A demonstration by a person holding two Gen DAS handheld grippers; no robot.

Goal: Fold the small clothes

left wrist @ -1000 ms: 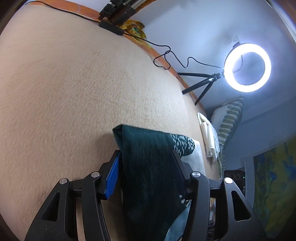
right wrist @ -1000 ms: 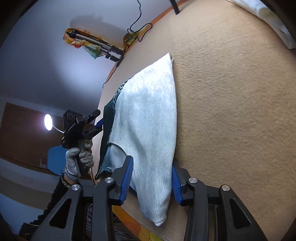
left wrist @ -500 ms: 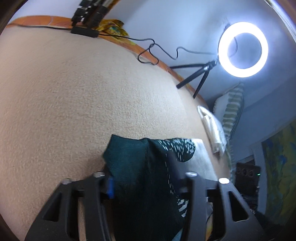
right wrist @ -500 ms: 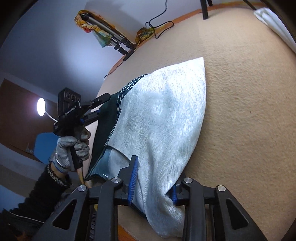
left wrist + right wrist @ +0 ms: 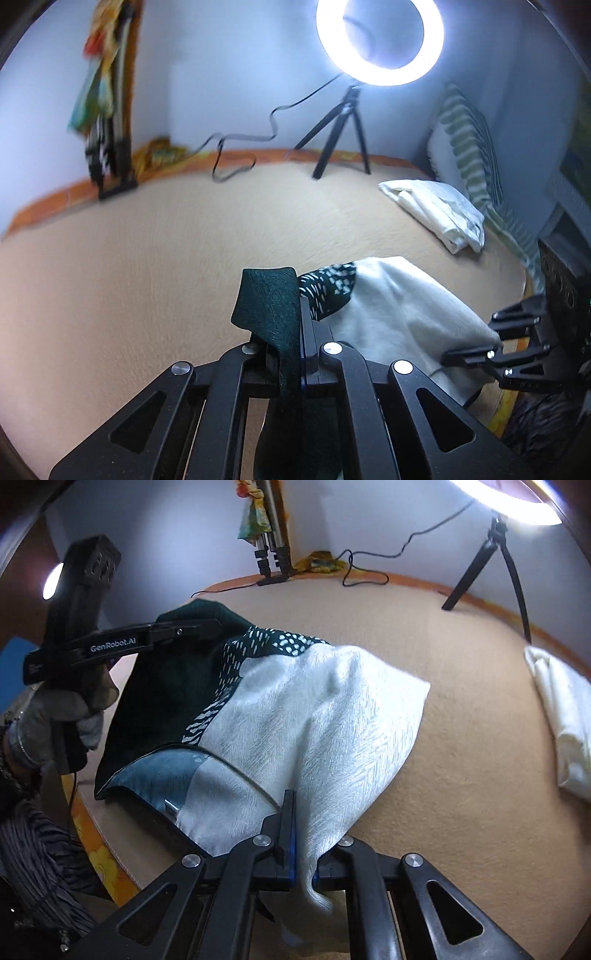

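Surface: beige textured bedcover (image 5: pixel 155 280), orange patterned border at far edge.
Room: pale blue wall; lit ring light (image 5: pixel 380 40) on black tripod at 12 o'clock, cable trailing left.
Far corner: folded white cloth (image 5: pixel 439 210) at 2 o'clock, striped pillow (image 5: pixel 469 144) behind it.
Garment (image 5: pixel 314 731): dark green and white, lifted off the near edge, far corner resting on the bedcover.
Left gripper (image 5: pixel 301 328): jaws just closed, clamped on green edge.
Right gripper (image 5: pixel 301 834): jaws just closed, pinching white edge.
Left hand (image 5: pixel 62 716): gloved, at 9 o'clock in right view.
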